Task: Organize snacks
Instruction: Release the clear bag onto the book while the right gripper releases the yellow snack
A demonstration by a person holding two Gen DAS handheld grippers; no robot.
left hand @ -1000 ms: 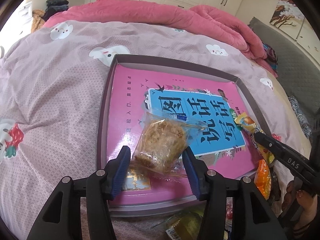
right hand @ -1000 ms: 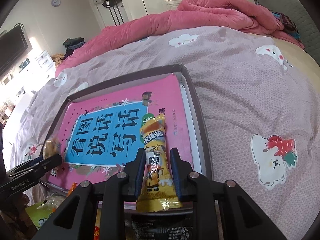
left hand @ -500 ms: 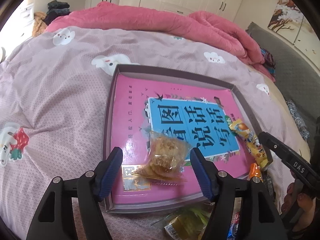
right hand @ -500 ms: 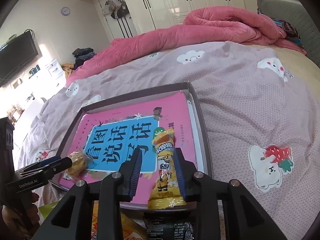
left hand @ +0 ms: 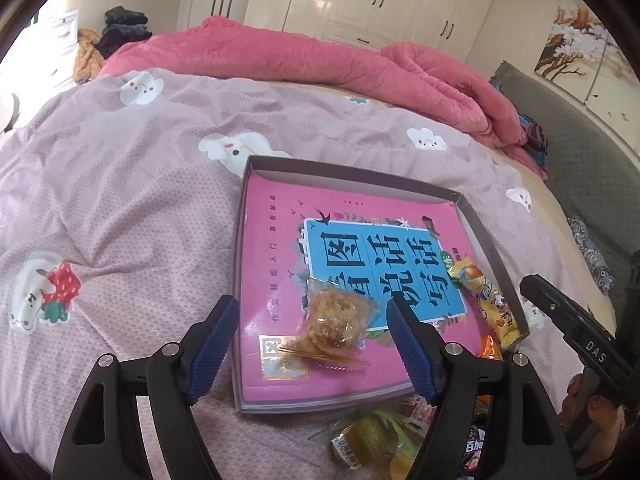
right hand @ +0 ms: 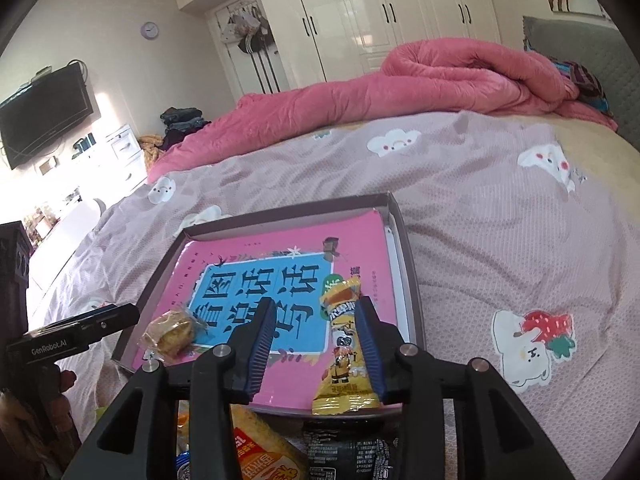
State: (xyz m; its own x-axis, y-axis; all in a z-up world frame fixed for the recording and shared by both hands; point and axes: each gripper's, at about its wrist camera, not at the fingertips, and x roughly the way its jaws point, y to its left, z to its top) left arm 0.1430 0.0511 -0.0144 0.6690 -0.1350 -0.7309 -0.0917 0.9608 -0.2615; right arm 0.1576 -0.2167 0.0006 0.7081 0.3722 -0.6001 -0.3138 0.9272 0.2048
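Note:
A shallow grey box (left hand: 496, 256) with a pink and blue book cover as its floor lies on the bed. A clear-wrapped brown pastry (left hand: 334, 318) lies in its near left part, also seen in the right wrist view (right hand: 172, 332). A yellow snack stick pack (right hand: 344, 348) lies at the box's near right edge, also seen in the left wrist view (left hand: 486, 298). My left gripper (left hand: 314, 346) is open above and behind the pastry, not touching it. My right gripper (right hand: 316, 344) is open, its right finger beside the yellow pack.
Loose snack packets lie on the bed before the box: a green-yellow one (left hand: 372, 440), an orange one (right hand: 256, 452) and a dark one (right hand: 348, 460). A rolled pink duvet (left hand: 320, 68) lies at the back. The mauve patterned sheet (right hand: 520, 248) surrounds the box.
Both grippers opened and drew back and up. The left one let go of the pastry, the right one let go of the yellow pack; both snacks now rest in the box.

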